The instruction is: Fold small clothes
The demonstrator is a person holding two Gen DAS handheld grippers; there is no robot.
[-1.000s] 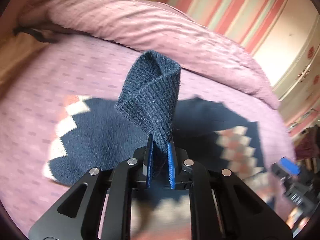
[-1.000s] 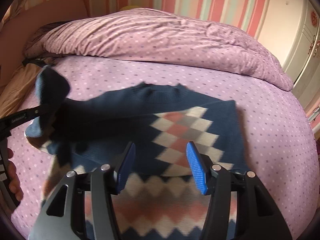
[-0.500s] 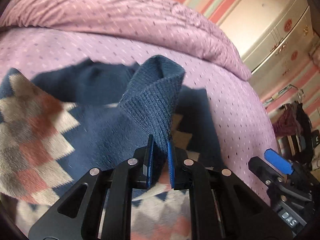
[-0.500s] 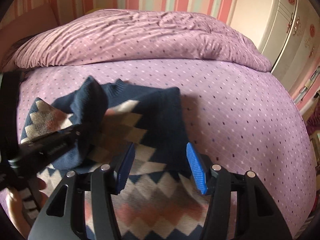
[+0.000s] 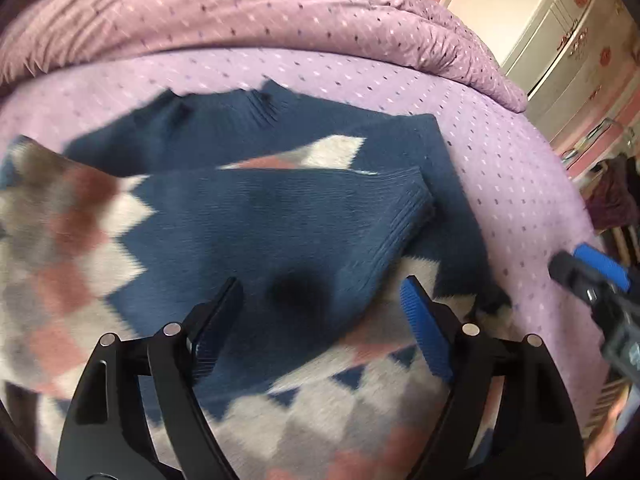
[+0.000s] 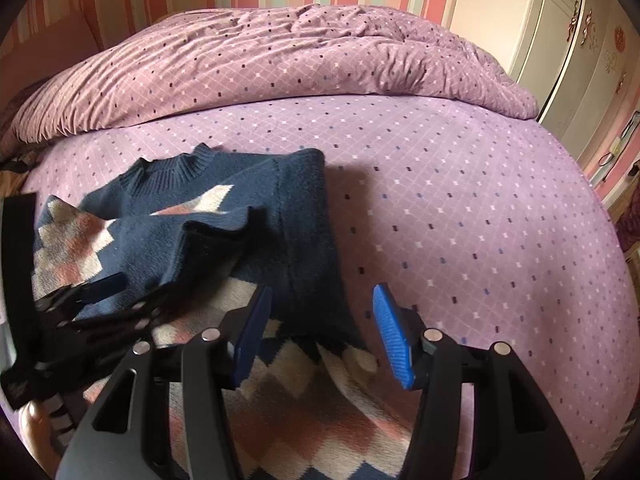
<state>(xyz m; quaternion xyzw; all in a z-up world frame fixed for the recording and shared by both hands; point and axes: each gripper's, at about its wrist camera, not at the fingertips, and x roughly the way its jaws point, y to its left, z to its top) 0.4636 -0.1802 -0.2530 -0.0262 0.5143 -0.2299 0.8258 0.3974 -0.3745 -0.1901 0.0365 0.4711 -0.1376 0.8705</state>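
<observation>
A navy sweater [image 6: 296, 240] with a diamond pattern lies on the near left of a purple bed [image 6: 460, 200], one sleeve [image 5: 280, 232] folded across it. The left gripper [image 5: 320, 320] is opening above that sleeve, pads clear; the right gripper [image 6: 320, 332] hovers half-open, empty.

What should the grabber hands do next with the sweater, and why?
Probably lift the left gripper away. Its jaws are opening, and the sleeve already lies folded across the sweater. The right gripper hovers open over the other side.
</observation>
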